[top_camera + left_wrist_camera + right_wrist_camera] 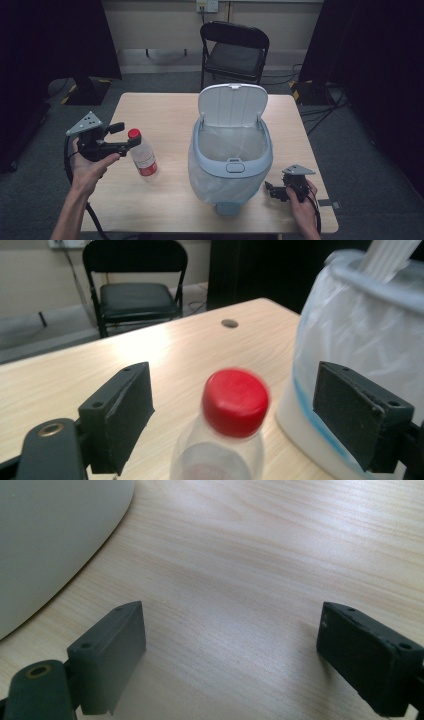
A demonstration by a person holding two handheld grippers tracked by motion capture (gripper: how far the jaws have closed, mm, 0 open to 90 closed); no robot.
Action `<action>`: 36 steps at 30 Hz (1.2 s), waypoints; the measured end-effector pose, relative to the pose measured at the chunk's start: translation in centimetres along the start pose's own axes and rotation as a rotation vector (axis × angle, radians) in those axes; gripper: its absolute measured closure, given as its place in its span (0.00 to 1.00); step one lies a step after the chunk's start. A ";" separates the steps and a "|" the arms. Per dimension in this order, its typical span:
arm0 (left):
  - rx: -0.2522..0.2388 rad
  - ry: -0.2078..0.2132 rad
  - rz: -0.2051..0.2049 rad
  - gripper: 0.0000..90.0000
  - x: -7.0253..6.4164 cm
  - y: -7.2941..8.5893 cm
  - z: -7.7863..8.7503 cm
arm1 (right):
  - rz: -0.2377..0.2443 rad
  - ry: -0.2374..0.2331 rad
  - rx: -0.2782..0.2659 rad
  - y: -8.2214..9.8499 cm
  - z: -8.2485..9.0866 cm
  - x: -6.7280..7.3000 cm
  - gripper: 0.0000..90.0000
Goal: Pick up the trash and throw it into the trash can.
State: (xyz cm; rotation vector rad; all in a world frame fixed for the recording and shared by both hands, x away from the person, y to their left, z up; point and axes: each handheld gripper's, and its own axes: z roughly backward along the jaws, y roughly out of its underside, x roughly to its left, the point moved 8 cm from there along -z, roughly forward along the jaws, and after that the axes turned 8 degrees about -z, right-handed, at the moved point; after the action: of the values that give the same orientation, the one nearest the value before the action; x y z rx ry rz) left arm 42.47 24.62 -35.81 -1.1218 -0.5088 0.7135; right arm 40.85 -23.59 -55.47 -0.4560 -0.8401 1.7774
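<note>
The left gripper (125, 135) hovers at a clear plastic bottle (142, 157) standing upright on the wooden table (165, 115), jaws spread wide on either side of its red cap (235, 401) without touching it. Just beside the bottle stands a bag-lined pedal bin (232, 162) (lid raised). The right gripper (272, 191), jaws also apart and holding nothing, rests low near the bin's base.

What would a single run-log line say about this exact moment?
left gripper: open, jaws either side of bottle cap, not gripping | right gripper: open, near table beside bin | bin lid: up
</note>
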 end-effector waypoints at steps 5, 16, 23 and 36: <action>0.061 0.003 0.013 0.17 0.2 2.6 -1.2 | 0.000 0.001 0.000 0.0 0.0 0.0 0.12; 0.189 0.011 0.043 0.17 0.0 8.4 -4.3 | 0.000 0.000 0.000 0.0 0.0 0.0 0.12; 0.260 0.005 0.036 0.18 -0.5 11.1 -5.6 | 0.000 0.000 0.000 0.0 0.0 0.0 0.12; 0.309 -0.033 0.016 0.28 -0.7 13.6 -6.6 | 0.000 0.000 0.000 0.0 0.0 0.0 0.12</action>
State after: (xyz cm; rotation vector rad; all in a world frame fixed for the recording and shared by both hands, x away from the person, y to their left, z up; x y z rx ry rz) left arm 43.09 23.44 -50.86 -0.8273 -0.4016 0.7959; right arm 40.85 -23.59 -55.47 -0.4565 -0.8400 1.7773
